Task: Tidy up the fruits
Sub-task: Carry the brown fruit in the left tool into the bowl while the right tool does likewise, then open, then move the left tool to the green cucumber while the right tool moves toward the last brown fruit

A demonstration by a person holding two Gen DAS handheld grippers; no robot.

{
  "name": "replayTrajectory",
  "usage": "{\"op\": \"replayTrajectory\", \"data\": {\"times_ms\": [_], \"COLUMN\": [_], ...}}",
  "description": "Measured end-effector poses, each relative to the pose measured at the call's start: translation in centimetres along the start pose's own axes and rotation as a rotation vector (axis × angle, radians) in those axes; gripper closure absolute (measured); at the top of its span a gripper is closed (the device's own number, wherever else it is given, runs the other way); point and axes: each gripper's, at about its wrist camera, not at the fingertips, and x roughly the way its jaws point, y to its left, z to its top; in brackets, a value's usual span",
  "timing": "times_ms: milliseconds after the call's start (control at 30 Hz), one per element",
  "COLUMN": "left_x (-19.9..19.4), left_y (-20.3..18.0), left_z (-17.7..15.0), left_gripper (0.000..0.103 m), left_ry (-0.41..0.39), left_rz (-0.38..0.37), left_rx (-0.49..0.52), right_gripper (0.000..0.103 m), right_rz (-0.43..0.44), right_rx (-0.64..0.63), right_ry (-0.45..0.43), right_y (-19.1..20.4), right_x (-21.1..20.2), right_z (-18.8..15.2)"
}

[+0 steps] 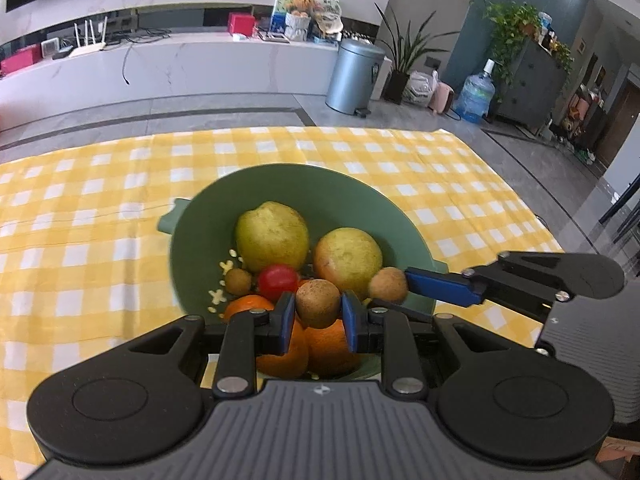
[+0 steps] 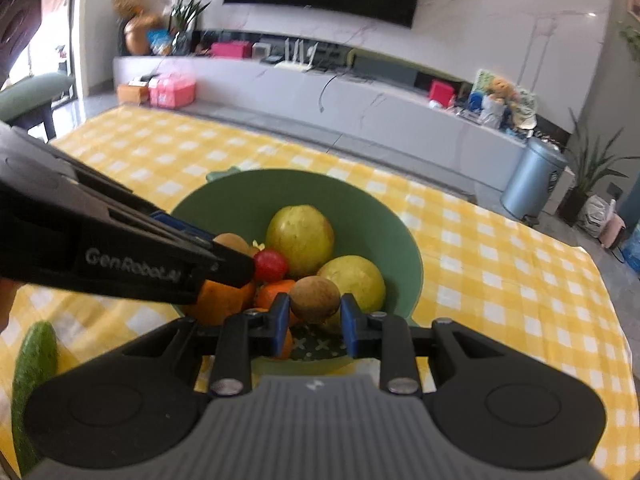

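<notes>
Left gripper (image 1: 318, 322) is clamped on a small round brown fruit (image 1: 318, 303) right over the green plastic bowl (image 1: 280, 184) of pears, oranges and a red tomato (image 1: 278, 280). Right gripper (image 2: 314, 326) pinches another little brown ball (image 2: 315, 294) above the same bowl, on the yellow checked tablecloth (image 1: 100, 200).

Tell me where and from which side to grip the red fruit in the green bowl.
Grip the red fruit across its round middle, coming straight down from above. Only its top is exposed: a yellow-green fruit sits behind it, oranges in front, and a small brown fruit beside it. Both the left gripper and the right gripper already hold brown fruits, so one must release first.
</notes>
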Motion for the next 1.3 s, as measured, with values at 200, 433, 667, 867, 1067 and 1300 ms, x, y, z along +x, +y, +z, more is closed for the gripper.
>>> {"op": "replayTrajectory", "data": {"times_ms": [200, 433, 667, 867, 1067, 1300], "left_x": [1.4, 2.4, 2.8, 2.8, 2.5, 0.9], "left_y": [0.0, 0.2, 0.1, 0.1, -0.1, 0.0], "left_z": [0.1, -0.1, -0.1, 0.0, 0.0, 0.7], "left_gripper": [0.075, 0.075, 0.075, 0.075, 0.069, 0.053], "left_ry": [0.041, 0.067, 0.073, 0.071, 0.056, -0.015], "left_rz": [-0.015, -0.026, -0.021, -0.015, -0.005, -0.011], "left_rx": [-0.017, -0.04, -0.047, -0.047, -0.044, -0.062], "right_gripper": [0.079, 0.079, 0.079, 0.079, 0.078, 0.066], "right_rz": [0.039, 0.058, 0.064, 0.065, 0.066, 0.056], "right_rx": [-0.011, -0.003, 0.0, 0.004, 0.006, 0.015], "right_ry": [0.057, 0.102, 0.11, 0.107, 0.093, 0.058], "right_y": [-0.8, -1.5, -1.4, -1.2, -1.3, -1.4], "right_x": [1.3, 2.3, 2.8, 2.8, 2.5, 1.8], "right_z": [0.8, 0.8, 0.6, 0.6, 0.4, 0.4]}}
